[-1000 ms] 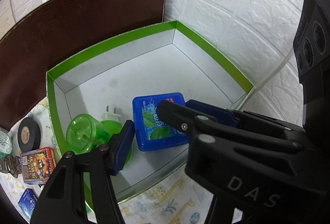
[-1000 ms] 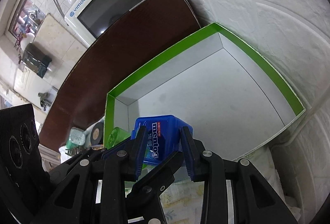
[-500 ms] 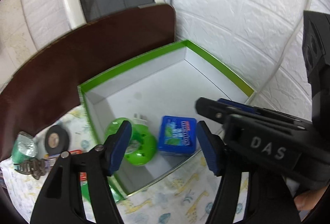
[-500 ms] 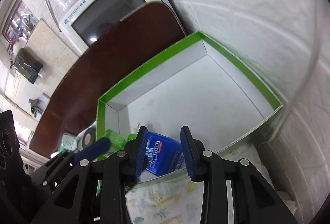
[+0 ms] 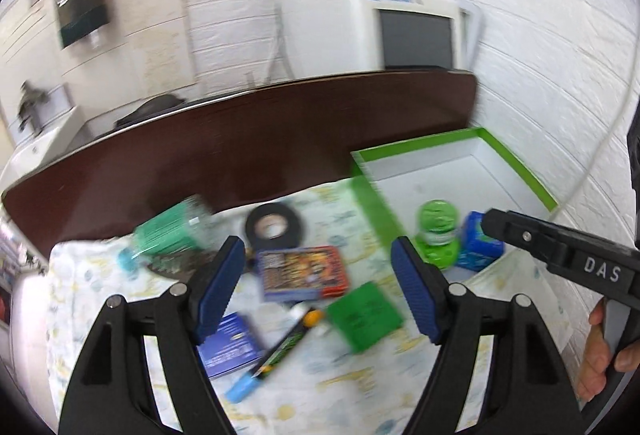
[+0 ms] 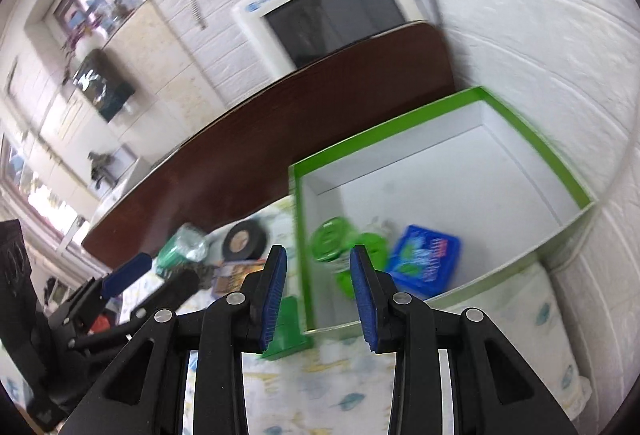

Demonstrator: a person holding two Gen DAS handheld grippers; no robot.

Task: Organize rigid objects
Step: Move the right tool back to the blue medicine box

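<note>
Hovering wide-open over desk clutter, left gripper (image 5: 316, 287) risks clipping the green box (image 5: 362, 315) at 5 o'clock while reaching the red card box (image 5: 302, 273); right gripper (image 6: 318, 295) empty, part-open.

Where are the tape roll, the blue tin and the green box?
tape roll (image 5: 274, 226), left wrist view, on its core hole
blue tin (image 6: 426, 261), right wrist view, on its lid
green box (image 6: 532, 143), right wrist view, on its far rim
</note>
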